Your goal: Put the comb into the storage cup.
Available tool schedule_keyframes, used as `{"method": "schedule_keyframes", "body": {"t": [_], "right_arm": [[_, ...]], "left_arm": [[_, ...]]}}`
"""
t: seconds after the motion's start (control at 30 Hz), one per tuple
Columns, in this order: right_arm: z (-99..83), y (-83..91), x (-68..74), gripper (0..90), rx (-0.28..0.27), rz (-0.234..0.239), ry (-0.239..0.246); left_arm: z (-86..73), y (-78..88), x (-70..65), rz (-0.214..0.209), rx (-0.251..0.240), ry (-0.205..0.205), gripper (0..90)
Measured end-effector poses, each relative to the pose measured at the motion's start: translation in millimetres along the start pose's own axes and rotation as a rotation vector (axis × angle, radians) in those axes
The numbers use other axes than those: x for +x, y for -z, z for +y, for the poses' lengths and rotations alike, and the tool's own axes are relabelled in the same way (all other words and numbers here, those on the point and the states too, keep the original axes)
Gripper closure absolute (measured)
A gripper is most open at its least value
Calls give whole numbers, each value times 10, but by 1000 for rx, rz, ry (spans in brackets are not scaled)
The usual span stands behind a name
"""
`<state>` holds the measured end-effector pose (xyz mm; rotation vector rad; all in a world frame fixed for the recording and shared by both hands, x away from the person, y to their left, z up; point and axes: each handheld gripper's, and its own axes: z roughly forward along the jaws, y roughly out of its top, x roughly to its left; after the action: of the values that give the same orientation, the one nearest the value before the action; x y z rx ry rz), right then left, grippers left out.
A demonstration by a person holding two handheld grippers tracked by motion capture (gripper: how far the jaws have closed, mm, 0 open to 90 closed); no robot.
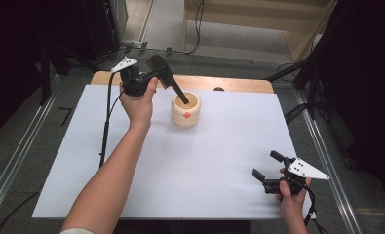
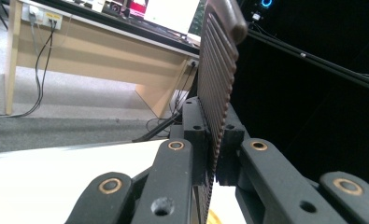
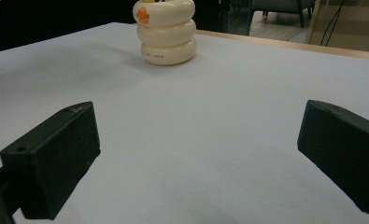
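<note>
Your left gripper [image 1: 144, 80] has its jaws clamped on the slotted head of a dark spatula [image 1: 166, 78], whose handle slants down into the cream ring-shaped holder [image 1: 185, 110] standing toward the far side of the tabletop [image 1: 204, 161]. Your right gripper [image 1: 268, 171] rests near the tabletop's near right corner, well apart from the holder, its jaws wide open with nothing between them.

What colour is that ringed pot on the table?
Cream pot with an orange mark, clearest in the right gripper view.

Left gripper [image 1: 148, 78] raised, fingers clamped; right gripper [image 1: 267, 169] low, fingers apart.
</note>
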<state>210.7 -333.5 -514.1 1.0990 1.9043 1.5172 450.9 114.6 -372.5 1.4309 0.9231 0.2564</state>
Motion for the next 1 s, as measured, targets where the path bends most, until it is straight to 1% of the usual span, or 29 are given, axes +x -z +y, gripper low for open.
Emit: {"method": "schedule_keyframes", "body": {"t": [0.13,0.2,0.27,0.47,0.6,0.67,1.0], "right_arm": [[0,-2,-1,0,1,0,1],[0,-2,-3,0,1,1,1],[0,1,-4,0,2,-1,-3],[-1,-4,-1,0,2,0,1],[-1,-4,-3,0,2,2,0],[0,-4,-2,0,4,2,2],[0,-5,2,0,5,1,2]], "left_arm": [[-20,-29,15,8,3,1,862],[-37,-47,22,12,13,-4,862],[-58,-65,18,9,16,0,862],[-148,-125,0,11,36,-14,862],[-208,-152,9,19,51,-9,862],[-237,-165,17,17,51,-3,862],[-334,-215,15,25,72,-6,862]]}}
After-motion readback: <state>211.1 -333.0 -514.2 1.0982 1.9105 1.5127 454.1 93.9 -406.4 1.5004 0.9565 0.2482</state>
